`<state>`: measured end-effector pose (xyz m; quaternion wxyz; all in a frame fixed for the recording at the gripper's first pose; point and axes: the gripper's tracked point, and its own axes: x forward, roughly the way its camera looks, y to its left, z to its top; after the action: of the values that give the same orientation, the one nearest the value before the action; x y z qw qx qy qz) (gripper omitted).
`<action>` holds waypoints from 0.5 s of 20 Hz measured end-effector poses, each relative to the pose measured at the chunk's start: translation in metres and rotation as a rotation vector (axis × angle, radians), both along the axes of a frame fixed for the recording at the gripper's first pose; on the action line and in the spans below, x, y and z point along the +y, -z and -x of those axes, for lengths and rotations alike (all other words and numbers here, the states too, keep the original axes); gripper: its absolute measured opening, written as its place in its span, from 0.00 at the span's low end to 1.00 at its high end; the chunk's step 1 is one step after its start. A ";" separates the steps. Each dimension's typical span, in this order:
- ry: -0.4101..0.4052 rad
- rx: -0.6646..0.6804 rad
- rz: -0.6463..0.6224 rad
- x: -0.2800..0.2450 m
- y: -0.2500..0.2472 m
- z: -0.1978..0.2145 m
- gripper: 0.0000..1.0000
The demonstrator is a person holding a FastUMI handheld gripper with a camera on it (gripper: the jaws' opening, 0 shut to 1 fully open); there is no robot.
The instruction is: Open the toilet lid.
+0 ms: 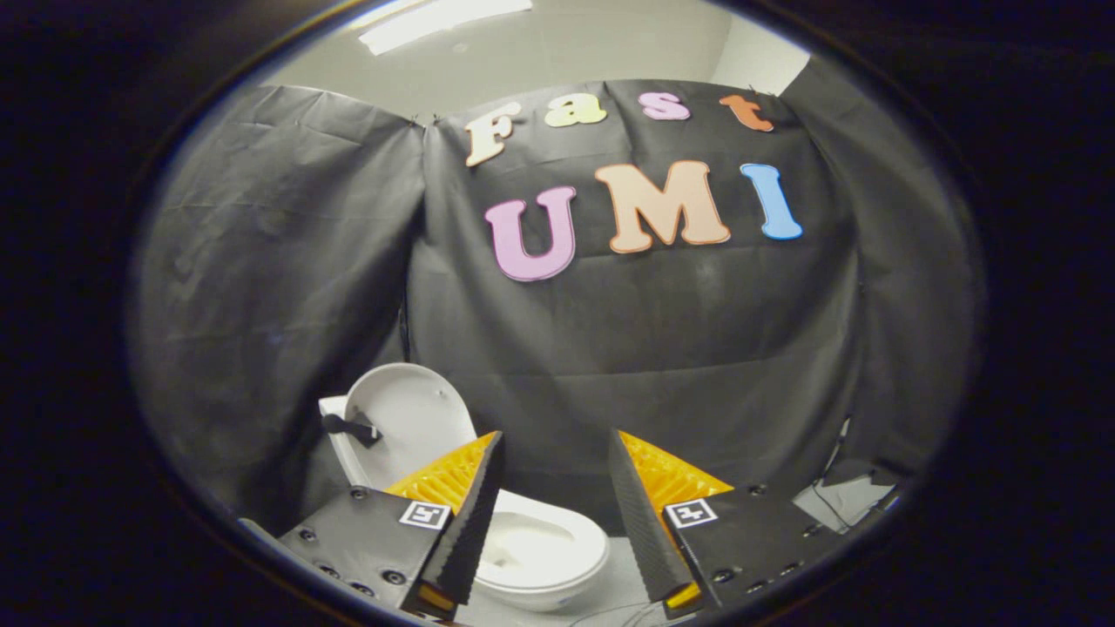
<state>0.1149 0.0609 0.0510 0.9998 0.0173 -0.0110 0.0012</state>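
Beyond the fingers: toilet lid upright | bowl partly hidden | hand-held gripper wide, empty

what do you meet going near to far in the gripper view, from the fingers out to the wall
open black-and-orange gripper with nothing between its fingers → white toilet bowl with its oval seat just ahead → raised white toilet lid standing upright, with a small black handle on it → black cloth booth wall
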 end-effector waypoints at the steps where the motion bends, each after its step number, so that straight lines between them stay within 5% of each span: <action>1: -0.015 0.025 -0.002 -0.003 0.008 0.004 0.74; 10: -0.023 0.129 -0.071 -0.052 0.063 0.031 0.74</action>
<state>0.0836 0.0085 -0.0123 0.9971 0.0527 0.0535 0.0111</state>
